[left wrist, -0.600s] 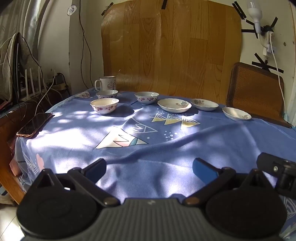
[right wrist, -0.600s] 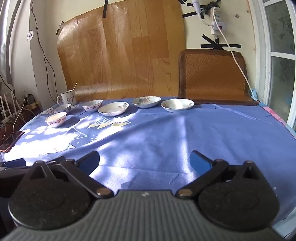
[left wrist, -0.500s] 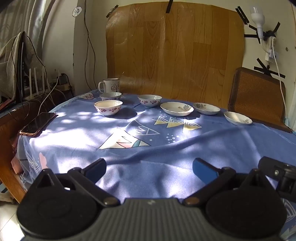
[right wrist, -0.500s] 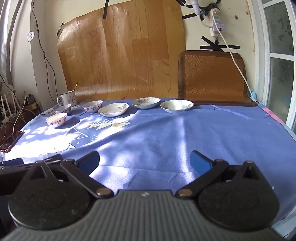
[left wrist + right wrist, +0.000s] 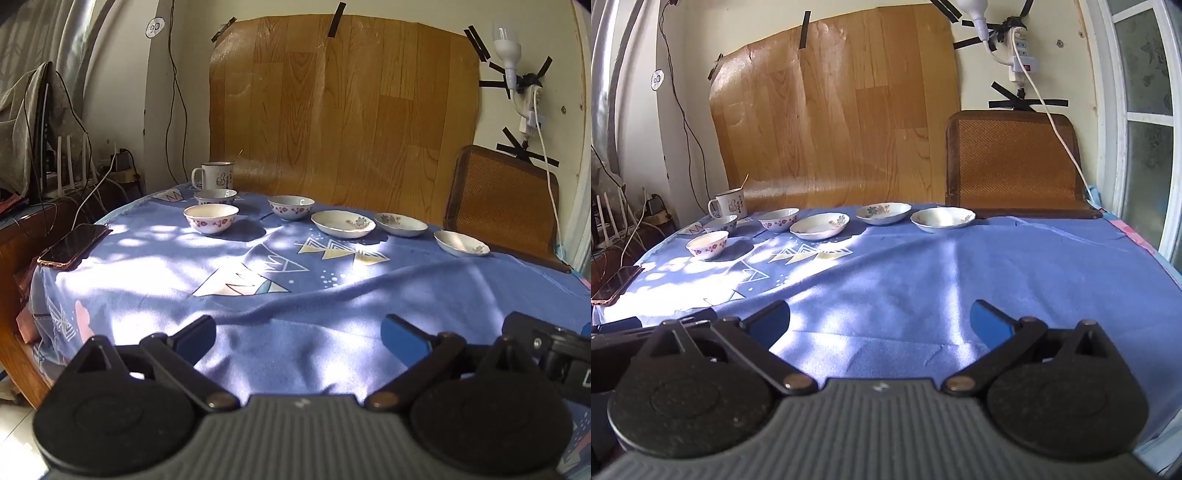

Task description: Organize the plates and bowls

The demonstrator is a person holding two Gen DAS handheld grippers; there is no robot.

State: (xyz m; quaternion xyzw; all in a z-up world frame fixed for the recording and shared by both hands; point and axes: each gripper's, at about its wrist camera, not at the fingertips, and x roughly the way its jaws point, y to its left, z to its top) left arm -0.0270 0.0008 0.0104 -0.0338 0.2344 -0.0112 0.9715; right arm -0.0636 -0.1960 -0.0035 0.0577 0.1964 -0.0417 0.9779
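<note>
- Blue cloth [image 5: 295,295] covered the table, with sun patches and a triangle print near its middle.
- Left gripper [image 5: 297,338] hovered over the near edge of the cloth, its blue-tipped fingers [image 5: 194,338] spread wide and holding nothing.
- Right gripper [image 5: 879,321] hovered just beside it, fingers [image 5: 991,319] likewise wide apart and empty.
- Three bowls stood at the far left of the cloth: a near bowl [image 5: 211,219], a back bowl [image 5: 215,196] close behind it, and a third bowl [image 5: 291,207] to their right, none touching.
- Three plates ran on in a row to the right of the bowls: a first plate [image 5: 342,223], a second plate [image 5: 400,224] and a last plate [image 5: 461,243], each apart from its neighbour.
- Every bowl and plate sat upright, unstacked, well apart from both grippers.
- Behind the back bowl stood a mug [image 5: 217,176] with a spoon handle sticking out.
- At the left edge lay a phone [image 5: 74,244], flat on the cloth.
- Beyond the table, a wood-grain sheet [image 5: 343,110] was taped to the wall, and a chair [image 5: 1015,166] stood behind the last plate.
</note>
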